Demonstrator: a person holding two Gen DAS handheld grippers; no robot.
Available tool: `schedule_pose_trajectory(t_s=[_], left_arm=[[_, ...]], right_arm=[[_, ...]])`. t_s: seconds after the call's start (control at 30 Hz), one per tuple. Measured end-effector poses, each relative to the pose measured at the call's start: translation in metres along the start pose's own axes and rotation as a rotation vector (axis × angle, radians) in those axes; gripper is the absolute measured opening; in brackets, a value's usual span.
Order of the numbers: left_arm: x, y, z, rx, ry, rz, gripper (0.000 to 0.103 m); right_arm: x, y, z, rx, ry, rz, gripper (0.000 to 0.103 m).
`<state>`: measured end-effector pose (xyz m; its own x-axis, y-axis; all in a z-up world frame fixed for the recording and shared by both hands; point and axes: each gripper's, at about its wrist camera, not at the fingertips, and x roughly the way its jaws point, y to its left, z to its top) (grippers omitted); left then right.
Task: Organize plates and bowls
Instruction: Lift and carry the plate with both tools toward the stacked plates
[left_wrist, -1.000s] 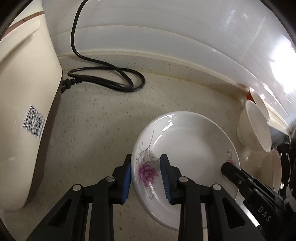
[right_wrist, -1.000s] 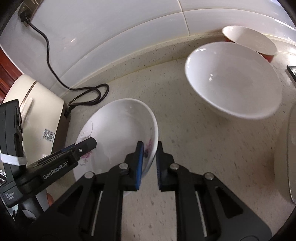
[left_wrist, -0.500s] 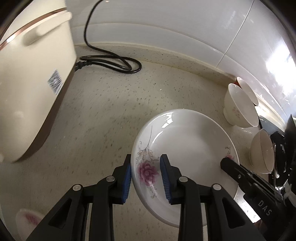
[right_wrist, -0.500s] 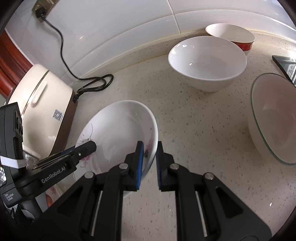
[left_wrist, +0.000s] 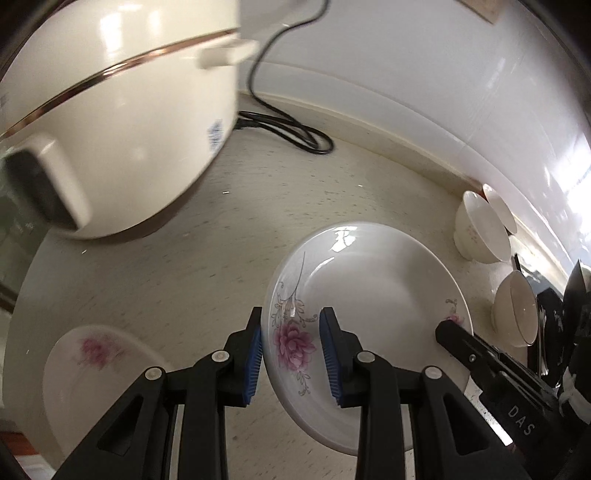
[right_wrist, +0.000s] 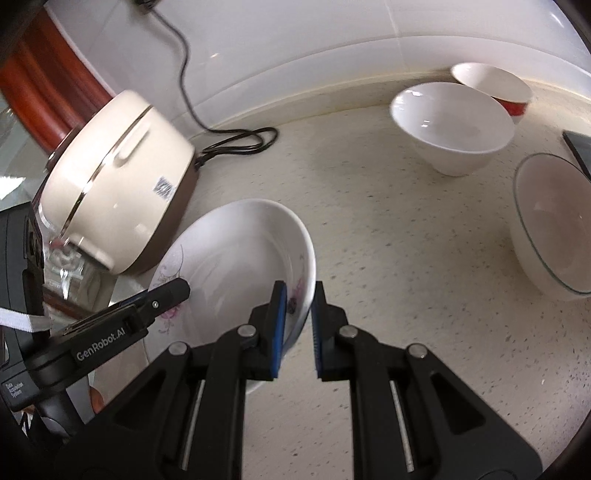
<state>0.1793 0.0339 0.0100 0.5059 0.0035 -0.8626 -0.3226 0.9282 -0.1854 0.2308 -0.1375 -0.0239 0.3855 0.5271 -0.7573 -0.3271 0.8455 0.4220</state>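
- The left claw (left_wrist: 291, 356) is clamped on the near-left rim of a white flowered plate (left_wrist: 369, 295), its blue pads on either side of the pink flower.
- The right claw (right_wrist: 297, 325) is clamped on the plate's opposite rim; both hold the plate tilted above the speckled table (right_wrist: 388, 240).
- A cream rice cooker (left_wrist: 110, 122) stands to the left, near the plate; its black cord (left_wrist: 291, 129) lies coiled by the far wall.
- A second flowered plate (left_wrist: 96, 369) lies on the table at near left, blurred.
- To the right, a white bowl (right_wrist: 452, 127) stands just in front of a red-sided bowl (right_wrist: 493, 86) at the wall.
- A larger bowl with a dark rim line (right_wrist: 554, 225) sits nearer, at the right edge.
- A dark flat object (right_wrist: 580, 147) lies beyond it; I cannot tell what it is.
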Motion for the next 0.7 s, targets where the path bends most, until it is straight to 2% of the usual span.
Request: schedule_pose_trajectory(t_s=[0.33,0.7], left_arm=[[-0.038,0.044,-0.023,-0.107,-0.044,0.056,0.031],[-0.066,0.099,-0.052,-0.216,-0.054,0.116,0.031]], right_arm=[[-0.004,0.043,-0.012,-0.104,0.028,0.067,0.016],[0.010,0.094,-0.030,-0.206,0.074,0.148,0.016]])
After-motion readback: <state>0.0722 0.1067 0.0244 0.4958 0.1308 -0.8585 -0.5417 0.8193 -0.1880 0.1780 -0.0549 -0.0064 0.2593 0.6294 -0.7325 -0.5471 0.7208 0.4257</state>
